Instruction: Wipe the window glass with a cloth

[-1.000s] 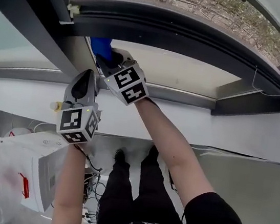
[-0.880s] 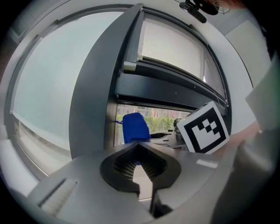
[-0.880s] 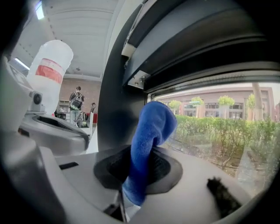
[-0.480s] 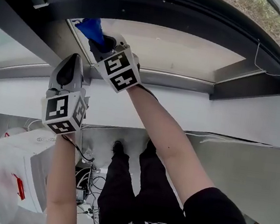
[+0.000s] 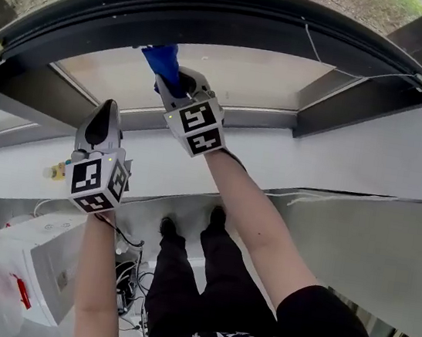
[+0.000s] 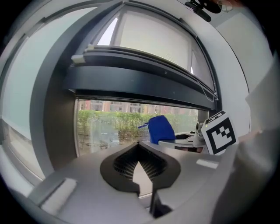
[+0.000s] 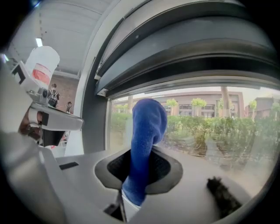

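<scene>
The blue cloth [image 5: 162,59], clamped in the right gripper [image 5: 175,81], is now held against the window glass [image 5: 270,77] farther from its left corner. The left gripper [image 5: 108,113] is closed and empty.

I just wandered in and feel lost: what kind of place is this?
Probably a workroom or lab inside a building. Through the window glass you see hedges and buildings; cables and a white equipment box lie on the floor.
</scene>
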The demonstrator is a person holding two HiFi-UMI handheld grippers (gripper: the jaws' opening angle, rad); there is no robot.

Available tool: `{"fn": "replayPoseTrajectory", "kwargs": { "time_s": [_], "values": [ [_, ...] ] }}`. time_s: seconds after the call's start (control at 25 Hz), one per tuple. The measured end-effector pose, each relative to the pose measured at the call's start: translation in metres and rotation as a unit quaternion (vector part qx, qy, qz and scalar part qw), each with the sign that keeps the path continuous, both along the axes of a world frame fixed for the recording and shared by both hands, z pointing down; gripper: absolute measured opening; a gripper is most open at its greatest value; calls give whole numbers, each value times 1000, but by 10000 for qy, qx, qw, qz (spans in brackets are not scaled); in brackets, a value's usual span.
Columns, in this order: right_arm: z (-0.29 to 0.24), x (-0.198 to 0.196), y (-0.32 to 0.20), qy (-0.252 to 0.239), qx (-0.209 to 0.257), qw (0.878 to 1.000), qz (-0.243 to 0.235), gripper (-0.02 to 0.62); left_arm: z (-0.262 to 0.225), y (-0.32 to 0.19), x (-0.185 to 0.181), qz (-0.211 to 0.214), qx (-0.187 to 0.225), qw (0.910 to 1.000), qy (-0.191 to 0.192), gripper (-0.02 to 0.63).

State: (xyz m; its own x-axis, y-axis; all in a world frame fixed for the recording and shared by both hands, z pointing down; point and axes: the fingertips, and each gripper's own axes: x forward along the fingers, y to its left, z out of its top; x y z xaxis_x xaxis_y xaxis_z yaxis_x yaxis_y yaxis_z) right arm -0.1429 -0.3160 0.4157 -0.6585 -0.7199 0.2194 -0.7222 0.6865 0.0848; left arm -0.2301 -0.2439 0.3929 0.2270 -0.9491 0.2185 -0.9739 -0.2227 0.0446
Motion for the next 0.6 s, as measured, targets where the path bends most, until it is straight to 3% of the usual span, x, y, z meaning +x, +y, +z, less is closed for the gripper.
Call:
{"fn": "replayPoseTrajectory", "kwargs": {
  "time_s": [0.32,0.6],
  "values": [
    [3,158,-15,2,13,9952,974,74,-1,-13,125,689,19,9975,124,8],
    [-9,283,-24,58,33,9837,1799,75,-8,-24,212,1186,56,9928,125,8]
  ]
}}
